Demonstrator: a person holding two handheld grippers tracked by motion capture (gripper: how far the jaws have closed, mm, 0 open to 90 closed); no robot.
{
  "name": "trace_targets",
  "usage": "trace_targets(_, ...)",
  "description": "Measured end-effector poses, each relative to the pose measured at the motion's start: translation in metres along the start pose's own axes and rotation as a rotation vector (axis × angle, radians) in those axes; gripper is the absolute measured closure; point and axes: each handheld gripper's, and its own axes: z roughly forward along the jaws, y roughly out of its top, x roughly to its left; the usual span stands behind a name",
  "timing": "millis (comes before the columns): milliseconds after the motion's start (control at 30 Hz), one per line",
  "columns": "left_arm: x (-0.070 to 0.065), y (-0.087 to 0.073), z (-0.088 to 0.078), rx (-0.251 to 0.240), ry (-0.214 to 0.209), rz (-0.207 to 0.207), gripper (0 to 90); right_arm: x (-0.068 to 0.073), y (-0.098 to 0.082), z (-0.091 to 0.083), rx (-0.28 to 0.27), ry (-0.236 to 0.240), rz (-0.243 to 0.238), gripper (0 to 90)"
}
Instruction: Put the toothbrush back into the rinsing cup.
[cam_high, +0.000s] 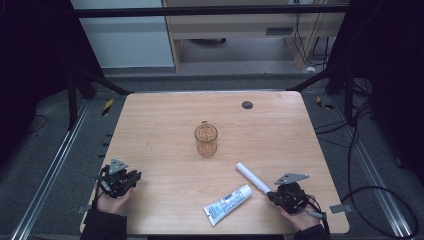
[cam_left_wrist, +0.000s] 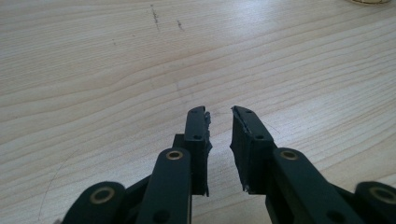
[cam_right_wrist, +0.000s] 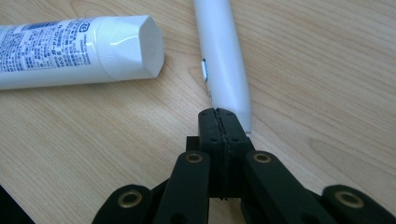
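The right gripper (cam_right_wrist: 219, 114) is resting pressed together — empty — with the white stick (cam_right_wrist: 223, 56) just beside it, the toothpaste tube (cam_right_wrist: 70, 49) lying ahead-left.

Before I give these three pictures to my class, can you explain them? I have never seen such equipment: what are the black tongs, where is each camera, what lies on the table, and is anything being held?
A person sits at a wooden table with a hand-held two-jaw gripper in each hand. One camera looks down from above; the other two ride on the grippers and look along their black jaws. On the table stand an amber glass cup, with a white toothpaste tube and a white stick-like handle, possibly a toothbrush, lying nearer the person. The left gripper has a small gap between its jaws, with only bare wood ahead. The right gripper is shut, its tip right beside the handle. Nothing is held.
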Motion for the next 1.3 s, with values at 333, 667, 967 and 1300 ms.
trace_targets(333,0.0,0.0,0.0,-0.001,0.001,-0.003,75.2,-0.005,-0.005,-0.003,0.021,-0.016,0.033,90.0)
trace_targets(667,0.0,0.0,0.0,0.0,0.002,0.0,75.2,-0.01,-0.006,-0.004,0.024,-0.057,0.049,90.0)
trace_targets(967,0.0,0.0,0.0,0.003,0.002,0.003,75.3,-0.016,-0.006,-0.003,0.029,-0.08,0.071,90.0)
trace_targets(1300,0.0,0.0,0.0,0.002,0.003,0.003,75.3,-0.023,-0.007,-0.004,0.028,-0.104,0.082,90.0)
